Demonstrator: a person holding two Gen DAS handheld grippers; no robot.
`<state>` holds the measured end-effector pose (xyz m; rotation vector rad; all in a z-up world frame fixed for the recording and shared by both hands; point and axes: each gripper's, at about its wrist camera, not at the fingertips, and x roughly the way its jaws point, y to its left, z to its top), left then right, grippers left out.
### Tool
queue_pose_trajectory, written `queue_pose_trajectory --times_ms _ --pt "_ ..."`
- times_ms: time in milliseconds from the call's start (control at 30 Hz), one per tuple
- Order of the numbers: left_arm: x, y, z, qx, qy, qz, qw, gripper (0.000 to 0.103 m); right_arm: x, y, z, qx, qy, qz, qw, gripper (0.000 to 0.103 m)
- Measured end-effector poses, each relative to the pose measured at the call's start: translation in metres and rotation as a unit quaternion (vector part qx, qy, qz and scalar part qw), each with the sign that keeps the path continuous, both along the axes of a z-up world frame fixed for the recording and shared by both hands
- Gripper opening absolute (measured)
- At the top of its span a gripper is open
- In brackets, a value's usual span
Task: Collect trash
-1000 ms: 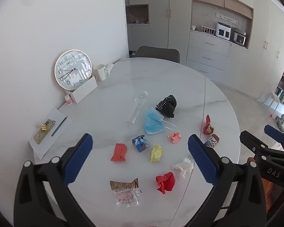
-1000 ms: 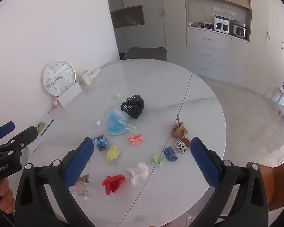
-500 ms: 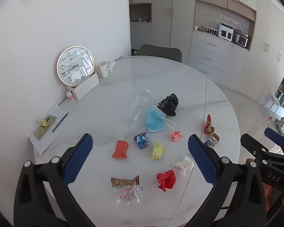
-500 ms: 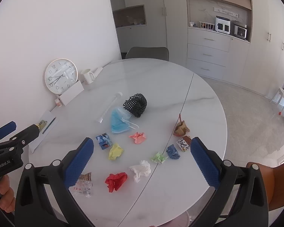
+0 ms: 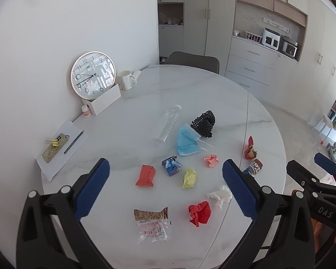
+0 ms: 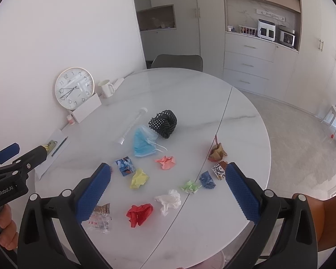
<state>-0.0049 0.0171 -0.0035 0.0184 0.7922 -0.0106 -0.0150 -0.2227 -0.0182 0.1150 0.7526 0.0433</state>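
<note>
Inventory, L to R, marble tabletop [image 5: 190,85]; nothing collected yet.

1. Clear snack wrapper [image 5: 153,225], near edge.
2. Red packet [image 5: 146,175].
3. Blue printed wrapper [image 5: 172,165].
4. Clear plastic bottle [image 5: 167,125], lying flat.
5. Yellow wad [image 5: 189,177].
6. Blue face mask [image 5: 187,143], touching black mesh [image 5: 203,123].
7. Red crumpled paper [image 5: 199,211], white tissue [image 5: 220,196] just beside.
8. Green wad [image 6: 190,186], dark blue wad [image 6: 207,179], near tabletop seam.

Left gripper [image 5: 165,188]: fingers wide apart, empty, hovering. Right gripper [image 6: 168,189]: same.

Advice: no bin in view. Start w/ nearest pieces; centre each wad between fingers, pinch low so thin paper doesn't slip.
</note>
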Motion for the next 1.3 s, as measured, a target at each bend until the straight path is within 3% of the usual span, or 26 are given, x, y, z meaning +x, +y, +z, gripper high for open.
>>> queue_pose_trajectory --times_ms 1300 --pt "0.004 0.005 -0.004 0.001 0.011 0.004 0.9999 0.097 0.001 0.001 -0.01 0.003 0.007 0.0 1.0 0.101"
